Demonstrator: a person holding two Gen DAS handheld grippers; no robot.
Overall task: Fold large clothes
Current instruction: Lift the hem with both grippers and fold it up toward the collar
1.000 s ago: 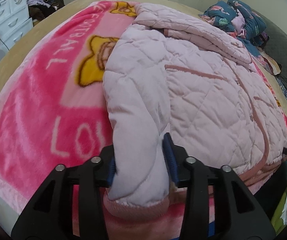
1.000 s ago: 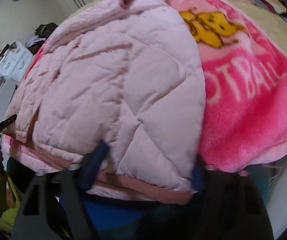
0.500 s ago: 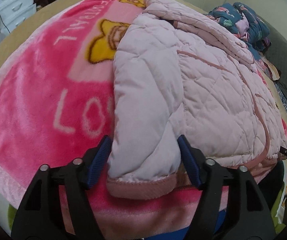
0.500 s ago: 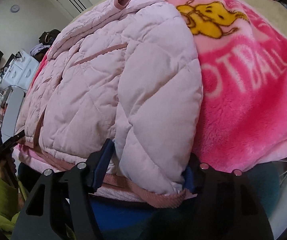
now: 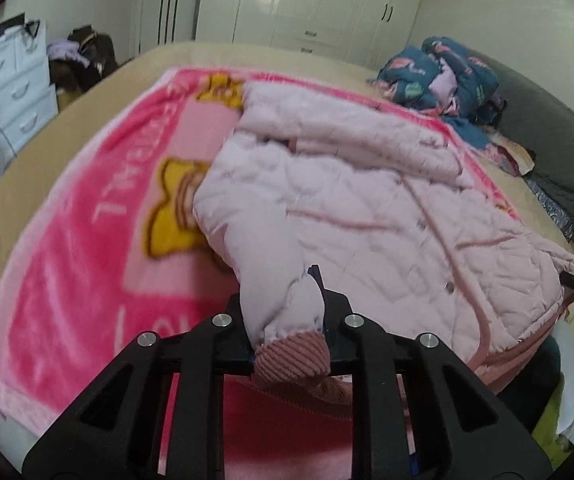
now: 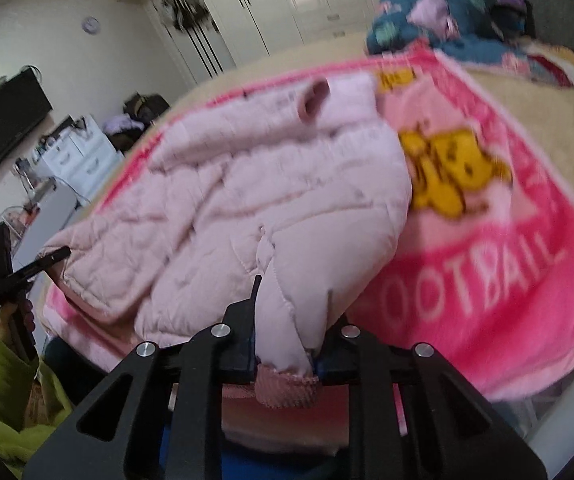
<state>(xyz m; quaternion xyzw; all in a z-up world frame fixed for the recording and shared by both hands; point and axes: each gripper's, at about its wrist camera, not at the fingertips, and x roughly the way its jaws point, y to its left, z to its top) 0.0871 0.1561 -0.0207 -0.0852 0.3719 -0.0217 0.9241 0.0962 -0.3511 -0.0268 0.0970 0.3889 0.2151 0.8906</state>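
My left tool is clamped on one ribbed cuff of the pink quilted jacket; my right tool grips the other cuff, above the pink blanket.

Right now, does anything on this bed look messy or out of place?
Nothing looks damaged or spilled. The pale pink quilted jacket lies flat on the bright pink fleece blanket, and each gripper, left and right, pinches one ribbed cuff. Only the heap of dark blue patterned clothes at the far side looks untidy.
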